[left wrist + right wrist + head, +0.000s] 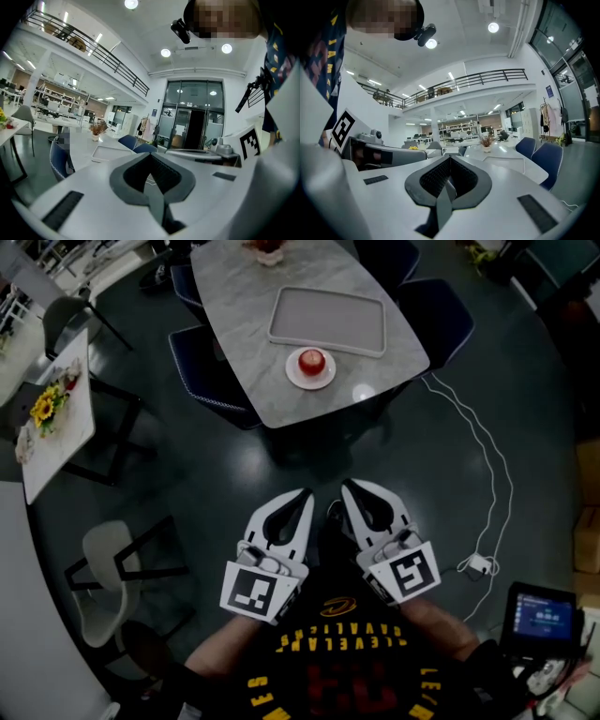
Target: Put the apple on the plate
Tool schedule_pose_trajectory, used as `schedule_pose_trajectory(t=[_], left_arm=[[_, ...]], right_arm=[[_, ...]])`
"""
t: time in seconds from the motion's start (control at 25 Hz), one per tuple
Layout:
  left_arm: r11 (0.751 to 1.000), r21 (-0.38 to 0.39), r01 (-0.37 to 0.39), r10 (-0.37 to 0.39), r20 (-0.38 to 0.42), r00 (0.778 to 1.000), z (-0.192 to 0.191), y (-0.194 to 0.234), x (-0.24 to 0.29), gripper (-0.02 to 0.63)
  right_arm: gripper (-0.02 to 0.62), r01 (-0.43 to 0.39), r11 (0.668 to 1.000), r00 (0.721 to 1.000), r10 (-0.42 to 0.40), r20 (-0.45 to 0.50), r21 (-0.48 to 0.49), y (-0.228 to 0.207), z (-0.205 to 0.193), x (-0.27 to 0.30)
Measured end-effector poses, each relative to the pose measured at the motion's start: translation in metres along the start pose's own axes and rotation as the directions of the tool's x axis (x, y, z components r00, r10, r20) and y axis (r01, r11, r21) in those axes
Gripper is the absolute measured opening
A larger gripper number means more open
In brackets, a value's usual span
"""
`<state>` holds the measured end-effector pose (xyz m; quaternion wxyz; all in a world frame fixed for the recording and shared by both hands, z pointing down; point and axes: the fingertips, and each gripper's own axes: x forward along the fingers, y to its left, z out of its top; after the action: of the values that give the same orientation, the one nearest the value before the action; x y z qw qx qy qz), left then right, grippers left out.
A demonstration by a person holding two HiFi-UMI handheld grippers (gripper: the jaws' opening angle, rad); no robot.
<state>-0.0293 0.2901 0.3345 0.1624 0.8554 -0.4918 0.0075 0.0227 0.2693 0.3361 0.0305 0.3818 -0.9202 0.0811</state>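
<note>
Apple [311, 361]: where does it sit?

— On a small round white plate [310, 386], near the front edge of a pale, marble-patterned table [244, 324]. The apple is red, smooth and glossy.

What else is on the table?

— A shallow rectangular grey tray [328, 320] with rounded corners lies just beside the plate, on its far side. At the table's far end something reddish is cut off by the frame; it may be the small vase of dried stems [97, 130] seen in the left gripper view. Dark blue padded chairs [202, 371] stand around the table.

And the grippers?

— Both are held close to the person's chest, well apart from the table. The left gripper [306, 494] has its white jaws pressed together with nothing between them. The right gripper [346, 486] is clenched the same way, also empty. Each carries a cube with black-and-white square markers.

Anything hard to see?

— The head view is dim. The person's dark shirt runs out of the frame at the bottom, and the grippers' own bodies block the table's near edge in both gripper views
</note>
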Motion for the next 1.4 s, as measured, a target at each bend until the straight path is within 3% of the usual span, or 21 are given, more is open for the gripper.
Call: schedule_pose_trajectory(t=[0.12, 0.4, 0.96, 1.28, 1.4], left_arm=[[1.000, 0.009, -0.010, 0.010, 0.004, 1.000, 0.005, 0.001, 0.005, 0.002], [0.998, 0.016, -0.054, 0.055, -0.025, 0.998, 0.023, -0.008, 0.081, 0.002], [0.996, 0.012, -0.092, 0.093, -0.051, 0.994, 0.032, -0.010, 0.134, 0.002], [0.986, -0.018, -0.167, 0.167, -0.035, 0.985, 0.038, 0.041, 0.149, 0.002], [0.986, -0.021, -0.164, 0.164, -0.016, 0.986, 0.042, 0.065, 0.157, 0.002]], right_arm=[[0.006, -0.004, 1.000, 1.000, 0.004, 0.001, -0.025, -0.006, 0.003, 0.005], [0.006, -0.066, 0.998, 0.998, 0.066, -0.004, -0.014, -0.079, 0.014, 0.022], [0.006, -0.068, 0.995, 0.997, 0.070, -0.029, 0.067, -0.149, 0.011, 0.038], [0.006, -0.038, 0.996, 0.997, 0.043, -0.063, 0.078, -0.171, 0.004, 0.065], [0.007, -0.008, 0.998, 0.997, 0.013, -0.076, 0.066, -0.183, 0.002, 0.080]])
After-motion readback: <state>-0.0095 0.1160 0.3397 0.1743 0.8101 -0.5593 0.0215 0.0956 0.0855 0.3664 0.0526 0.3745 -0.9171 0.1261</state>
